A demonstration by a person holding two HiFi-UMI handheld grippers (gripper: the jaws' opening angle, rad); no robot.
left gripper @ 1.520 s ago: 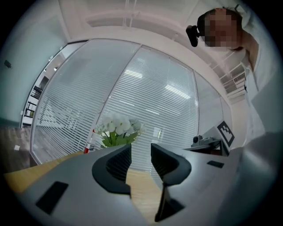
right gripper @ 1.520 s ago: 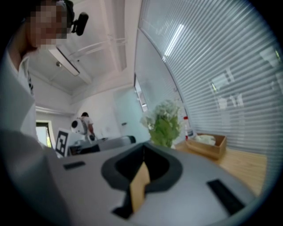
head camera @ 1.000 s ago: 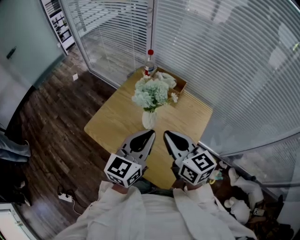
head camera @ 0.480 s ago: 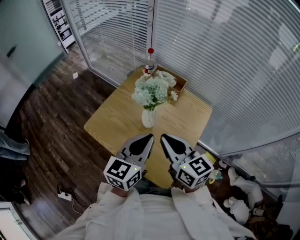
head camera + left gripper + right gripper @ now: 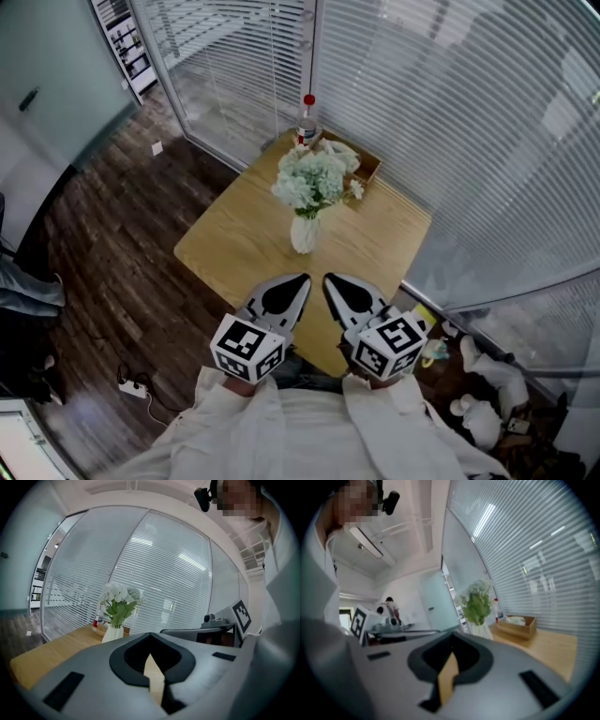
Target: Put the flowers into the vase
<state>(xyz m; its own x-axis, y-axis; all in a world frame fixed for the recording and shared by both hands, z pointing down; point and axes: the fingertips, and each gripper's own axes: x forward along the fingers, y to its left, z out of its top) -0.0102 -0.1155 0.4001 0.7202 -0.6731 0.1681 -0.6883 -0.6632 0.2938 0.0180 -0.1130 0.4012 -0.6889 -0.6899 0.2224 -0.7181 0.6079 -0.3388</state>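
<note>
The flowers (image 5: 314, 180) already stand in the white vase (image 5: 304, 234) near the middle of the table (image 5: 225, 253), so the placing step looks finished and the step in hand seems to be the retreat. The left claw (image 5: 286, 292) and the right claw (image 5: 349, 292) hang side by side over the near table edge, well apart from the vase, each pressed together with nothing between its jaws. A red-capped bottle (image 5: 307, 122) and a wooden box (image 5: 364, 165) sit at the far corner. The next move probably calls only for bringing both hands to rest clear of the table. Compared with a second ago, both claws sit slightly lower and nearer the person's body, while vase and flowers are unmoved
</note>
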